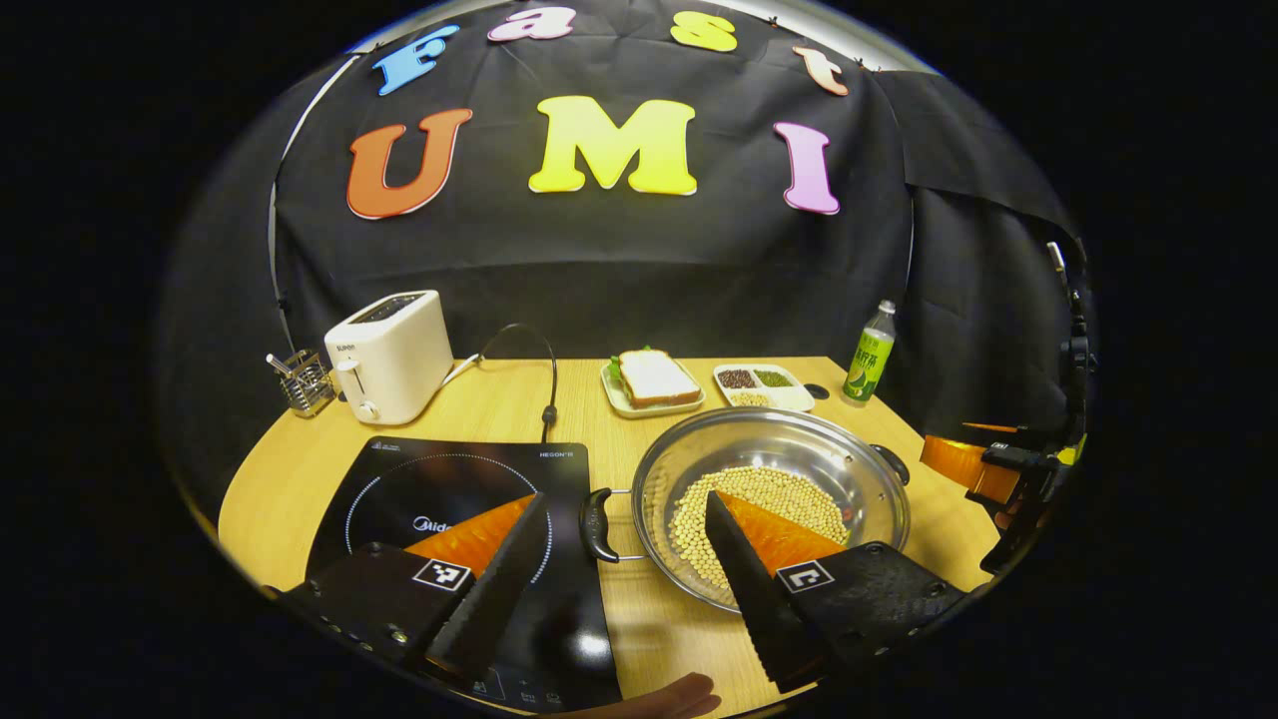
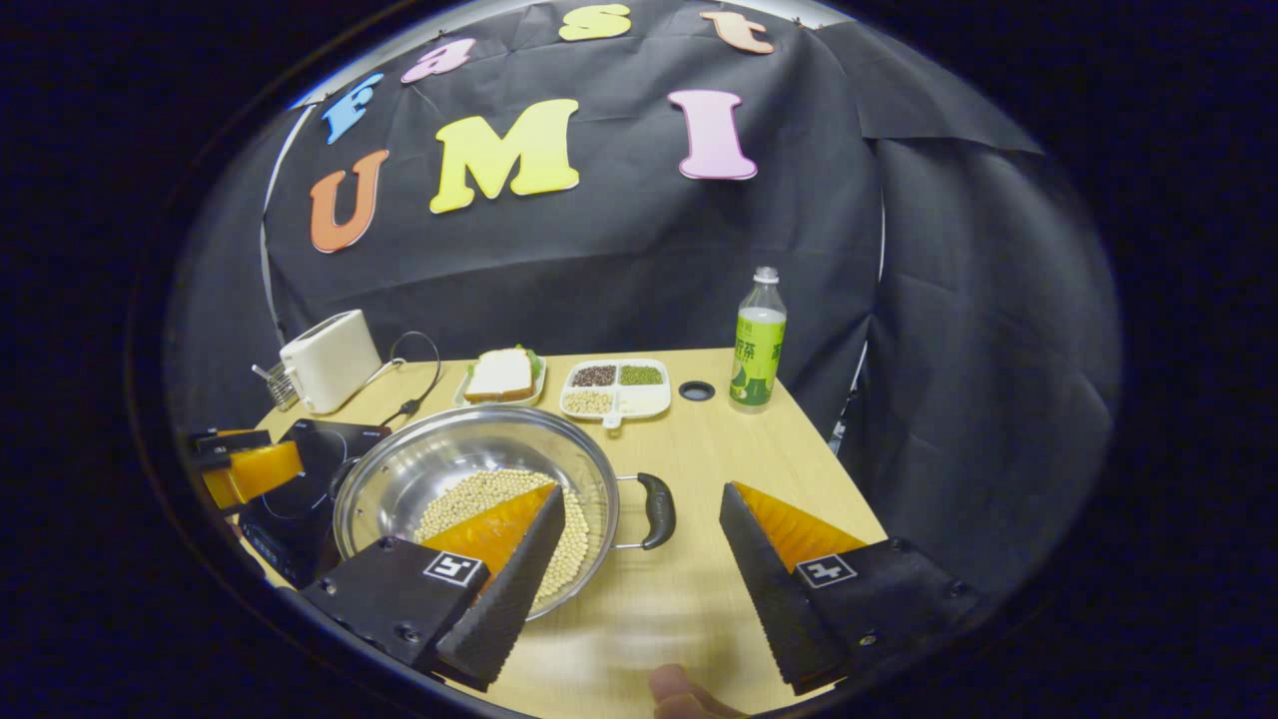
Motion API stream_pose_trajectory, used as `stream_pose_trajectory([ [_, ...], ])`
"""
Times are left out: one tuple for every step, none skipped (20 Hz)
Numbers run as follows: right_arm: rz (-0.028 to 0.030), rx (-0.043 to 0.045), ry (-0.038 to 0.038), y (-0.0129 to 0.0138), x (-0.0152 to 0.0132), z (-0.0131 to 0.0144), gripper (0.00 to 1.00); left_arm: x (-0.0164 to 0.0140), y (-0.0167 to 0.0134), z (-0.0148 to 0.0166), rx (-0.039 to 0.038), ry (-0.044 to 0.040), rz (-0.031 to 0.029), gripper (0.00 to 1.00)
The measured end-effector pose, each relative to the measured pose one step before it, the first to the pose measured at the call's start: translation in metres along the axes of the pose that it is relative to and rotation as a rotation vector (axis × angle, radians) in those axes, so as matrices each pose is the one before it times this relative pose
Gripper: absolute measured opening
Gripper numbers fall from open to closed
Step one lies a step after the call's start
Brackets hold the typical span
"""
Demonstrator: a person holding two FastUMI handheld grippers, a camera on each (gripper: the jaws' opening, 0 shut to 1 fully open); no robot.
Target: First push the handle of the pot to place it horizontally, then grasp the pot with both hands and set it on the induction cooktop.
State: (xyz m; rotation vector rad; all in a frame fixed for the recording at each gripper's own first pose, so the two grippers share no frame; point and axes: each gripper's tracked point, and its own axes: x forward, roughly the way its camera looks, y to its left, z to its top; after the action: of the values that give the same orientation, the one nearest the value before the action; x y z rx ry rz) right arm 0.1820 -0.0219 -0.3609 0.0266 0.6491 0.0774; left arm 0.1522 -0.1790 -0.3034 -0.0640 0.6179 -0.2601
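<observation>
In the right gripper view, we see the induction cooktop partly hidden behind the pot and the left gripper. Beside the toaster, the wire holder's contents are too small for us to tell.

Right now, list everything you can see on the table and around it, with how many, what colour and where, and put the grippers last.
pot: one, steel, centre of table, right of the cooktop
soybeans: a pile, pale yellow, inside the pot
pot handles: two, black, on opposite sides of the pot
induction cooktop: one, black, left side of table
toaster: one, cream, back left
utensil rack: one, wire, left of the toaster
sandwich plate: one, pale, with a sandwich, at the back
divided tray: one, white, holding grains, at the back
bottle: one, green label, back right
table: one, light wood
left gripper: one, jaws open, astride the pot's left handle
right gripper: one, jaws open, astride the pot's right handle
</observation>
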Motion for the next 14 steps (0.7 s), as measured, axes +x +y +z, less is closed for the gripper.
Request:
stream_pose_trajectory([
  [0.00260, 0.00771, 0.00766, 0.00128, 0.00553, -0.00185, 0.99, 0.00755, 0.00023, -0.00578, -0.00133, 0.02158, 0.00147, 0.95],
  [-0.00059, 0.00855, 0.01040, -0.00029, 0.00658, -0.00319, 0.99, 0.00521, 0.00051, -0.00347, -0.00193, 0.01746, 0.00279, 0.95],
  [-0.00343, 0.00864, 0.00970, -0.00070, 0.00603, -0.00301, 0.99, 0.00695, 0.00034, -0.00274, -0.00083, 0.00971, 0.00027, 0.95],
  [-0.00473, 0.00673, 0.00950, -0.00126, 0.00603, -0.00334, 0.99, 0.00619, 0.00004, -0.00487, -0.00058, 0.01140, -0.00214, 0.95],
  [-0.00090, 0.00469, 0.01168, -0.00100, 0.00508, -0.00358, 0.99, 0.00577, 0.00008, -0.00292, -0.00127, 0.00931, -0.00006, 0.95],
  [0.00036, 0.00625, 0.01062, 0.00020, 0.00504, -0.00361, 0.99, 0.00478, 0.00126, -0.00128, -0.00095, 0.00581, 0.00026, 0.95],
  [0.00099, 0.00585, 0.01011, 0.00020, 0.00452, -0.00237, 0.99, 0.00539, 0.00108, -0.00171, -0.00364, 0.00878, 0.00012, 0.95],
  [0.00131, 0.00120, 0.00879, 0.00053, 0.00496, -0.00327, 0.99, 0.00470, 0.00048, -0.00260, -0.00508, 0.00437, -0.00006, 0.95],
  [0.00075, 0.00054, 0.00626, 0.00021, 0.00384, -0.00170, 0.99, 0.00370, 0.00083, -0.00008, -0.00130, 0.00239, 0.00055, 0.95],
  [-0.00107, 0.00260, -0.00168, -0.00051, 0.00390, 0.00035, 0.99, 0.00504, 0.00165, 0.00028, -0.00029, 0.00017, -0.00149, 0.95],
  [0.00210, 0.00128, 0.00013, 0.00065, 0.00359, -0.00083, 0.99, 0.00258, 0.00075, 0.00001, -0.00112, 0.00251, -0.00141, 0.95],
  [0.00379, -0.00175, 0.00405, 0.00127, 0.00327, -0.00176, 0.99, 0.00424, -0.00062, -0.00054, -0.00350, -0.00097, -0.00909, 0.95],
  [0.00340, 0.00051, 0.00300, 0.00046, 0.00300, -0.00097, 0.98, 0.00322, -0.00179, -0.00116, -0.00857, 0.00339, -0.01477, 0.95],
  [0.00086, 0.00116, 0.00187, -0.00014, 0.00386, -0.00120, 0.99, 0.00285, -0.00232, -0.00092, -0.01152, 0.00232, -0.01604, 0.95],
])
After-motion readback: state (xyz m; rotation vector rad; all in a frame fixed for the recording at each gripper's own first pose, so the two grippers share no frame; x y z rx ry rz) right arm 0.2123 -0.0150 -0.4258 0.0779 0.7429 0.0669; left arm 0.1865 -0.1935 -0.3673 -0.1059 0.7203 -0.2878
